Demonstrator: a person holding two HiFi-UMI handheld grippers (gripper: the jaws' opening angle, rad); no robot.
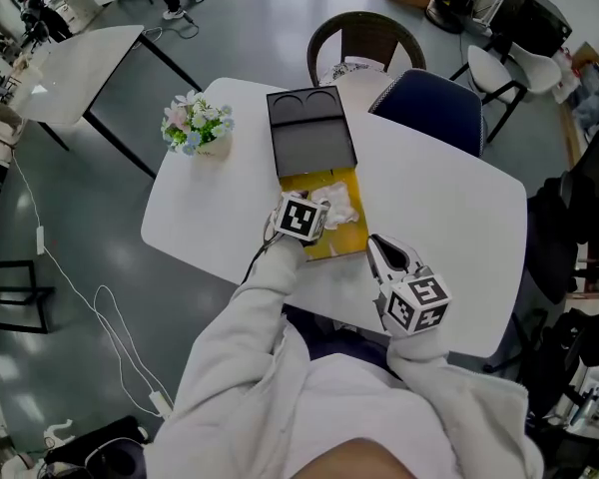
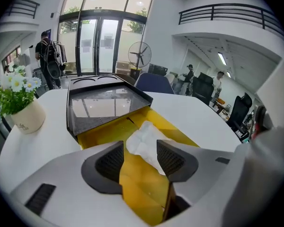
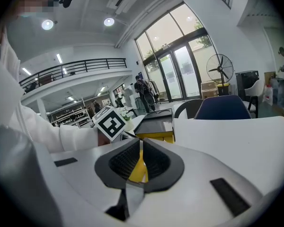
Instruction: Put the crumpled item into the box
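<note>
A large open office or shared workspace, two storeys high; a railed mezzanine (image 2: 227, 11) runs above the floor, tall glass doors (image 2: 97, 44) let in daylight, and a pedestal fan (image 2: 140, 55) stands beside them; white tables (image 1: 75, 68), black swivel chairs (image 2: 239, 115), people (image 2: 189, 74) at desks beyond, cables (image 1: 100, 289) trailing over the grey floor.

The yellow box (image 1: 351, 236) is seen steeply from above (head view), closely from over its near end toward its black lid (image 2: 104, 103) (left gripper view), and low from its near right (right gripper view); it is shared by all three views.
</note>
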